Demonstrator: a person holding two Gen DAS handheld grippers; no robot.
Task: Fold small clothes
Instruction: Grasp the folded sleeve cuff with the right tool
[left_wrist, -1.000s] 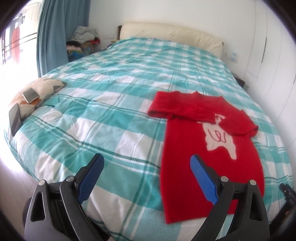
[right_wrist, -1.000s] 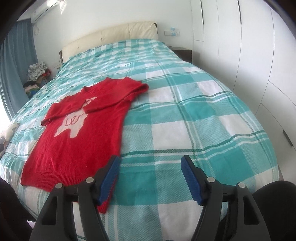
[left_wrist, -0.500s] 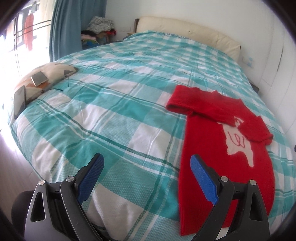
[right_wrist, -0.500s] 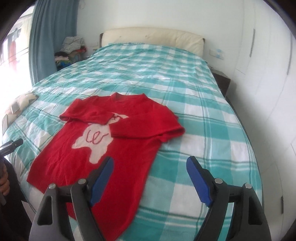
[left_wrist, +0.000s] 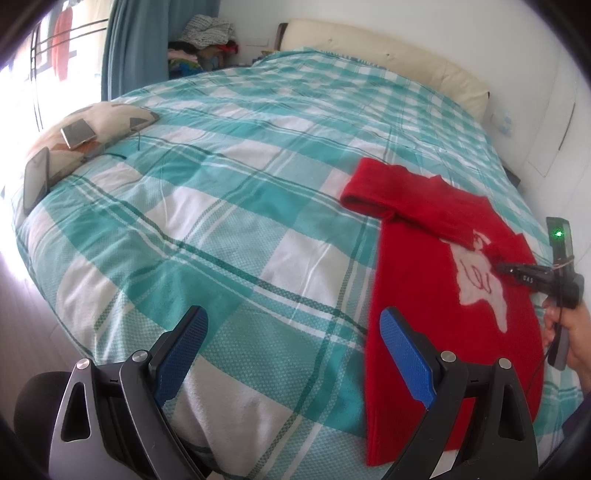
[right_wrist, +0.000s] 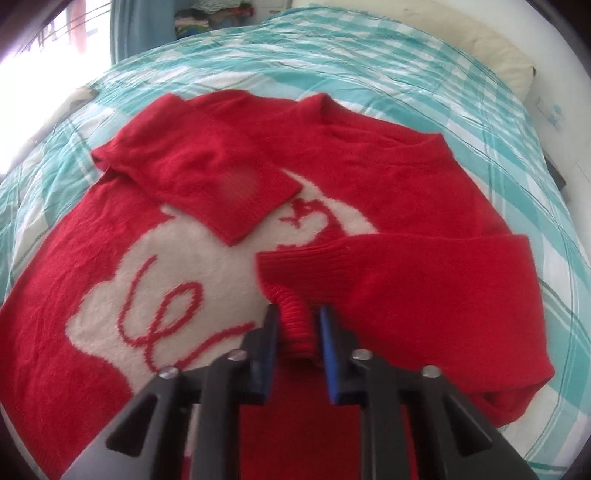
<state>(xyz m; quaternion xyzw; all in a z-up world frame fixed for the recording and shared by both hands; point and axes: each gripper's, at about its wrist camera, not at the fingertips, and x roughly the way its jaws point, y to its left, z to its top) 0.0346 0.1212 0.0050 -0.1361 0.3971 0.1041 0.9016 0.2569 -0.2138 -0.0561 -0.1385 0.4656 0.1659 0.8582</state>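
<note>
Red knit sweater w/ white animal motif (right_wrist: 388, 192) lies flat on teal-and-white checked bed cover (left_wrist: 229, 206), both sleeves folded in. R gripper (right_wrist: 295, 325) jaws just closed, pinching ribbed cuff of right sleeve. L gripper (left_wrist: 295, 347) wide, empty, beside hem. Risk: thin bite on the rib, so cuff may slip if pulled fast; the drag could undo the other sleeve fold.
</note>
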